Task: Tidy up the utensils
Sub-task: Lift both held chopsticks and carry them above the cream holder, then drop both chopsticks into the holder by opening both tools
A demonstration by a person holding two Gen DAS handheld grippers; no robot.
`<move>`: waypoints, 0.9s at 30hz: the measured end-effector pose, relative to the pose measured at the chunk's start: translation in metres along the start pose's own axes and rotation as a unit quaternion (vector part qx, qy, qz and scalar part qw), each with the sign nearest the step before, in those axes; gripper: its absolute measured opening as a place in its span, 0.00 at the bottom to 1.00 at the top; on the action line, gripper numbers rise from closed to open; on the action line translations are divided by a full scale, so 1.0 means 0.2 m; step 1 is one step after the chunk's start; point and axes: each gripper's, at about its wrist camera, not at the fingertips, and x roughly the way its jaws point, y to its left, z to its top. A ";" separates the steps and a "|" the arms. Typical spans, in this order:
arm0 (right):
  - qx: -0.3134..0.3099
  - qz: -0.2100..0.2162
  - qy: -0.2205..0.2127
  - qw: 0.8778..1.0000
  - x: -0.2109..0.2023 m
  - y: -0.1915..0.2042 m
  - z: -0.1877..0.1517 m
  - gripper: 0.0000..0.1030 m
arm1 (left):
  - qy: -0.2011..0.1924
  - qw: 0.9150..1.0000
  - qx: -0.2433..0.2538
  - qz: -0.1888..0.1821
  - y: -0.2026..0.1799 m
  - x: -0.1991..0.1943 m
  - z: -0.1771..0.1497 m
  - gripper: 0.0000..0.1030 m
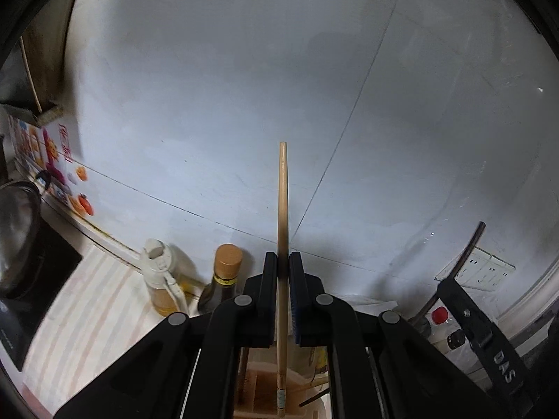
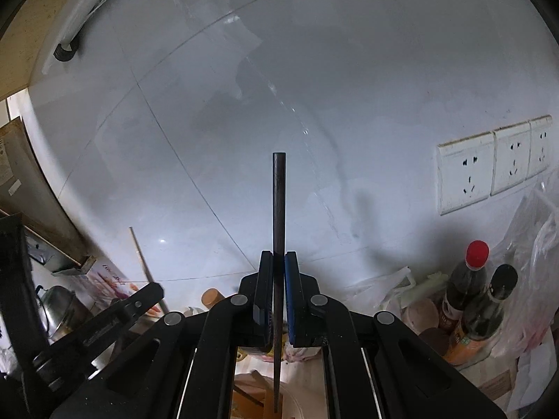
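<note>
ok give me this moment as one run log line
left hand-held gripper: shut on wooden chopstick | right hand-held gripper: shut on dark chopstick

Both tools I work with look alike. The left gripper [image 1: 283, 262] is matte black plastic: two flat fingers on angled linkage arms, each joint capped by a round silver-grey pin. The inner face of one finger carries a ribbed blue pad. The right gripper [image 2: 278, 262] shares this build and blue pad. Seen from the left camera, its black side bears the pale letters "DAS".
</note>
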 end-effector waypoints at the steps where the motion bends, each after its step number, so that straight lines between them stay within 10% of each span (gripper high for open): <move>1: -0.001 0.001 0.000 1.000 0.00 0.00 -0.02 0.06 | 0.001 1.000 -0.001 -0.002 0.00 0.02 0.00 0.04; 16: -0.026 0.044 0.033 0.998 0.00 -0.03 -0.18 0.06 | 0.037 0.998 0.017 -0.041 0.00 0.08 -0.12 0.04; 22: -0.027 0.095 0.116 0.988 0.02 -0.07 -0.21 0.09 | 0.085 0.994 0.020 -0.060 -0.01 -0.02 -0.14 0.10; 24: -0.017 0.113 0.134 0.984 -0.01 -0.11 -0.20 0.26 | 0.081 0.995 0.019 -0.051 0.00 -0.10 -0.13 0.31; 26: -0.011 0.117 0.127 0.985 -0.06 -0.14 -0.18 0.49 | 0.065 0.997 0.019 -0.042 0.01 -0.18 -0.13 0.97; 27: -0.004 0.123 0.119 0.985 -0.12 -0.17 -0.17 0.53 | 0.053 0.998 0.012 -0.033 0.03 -0.24 -0.13 1.00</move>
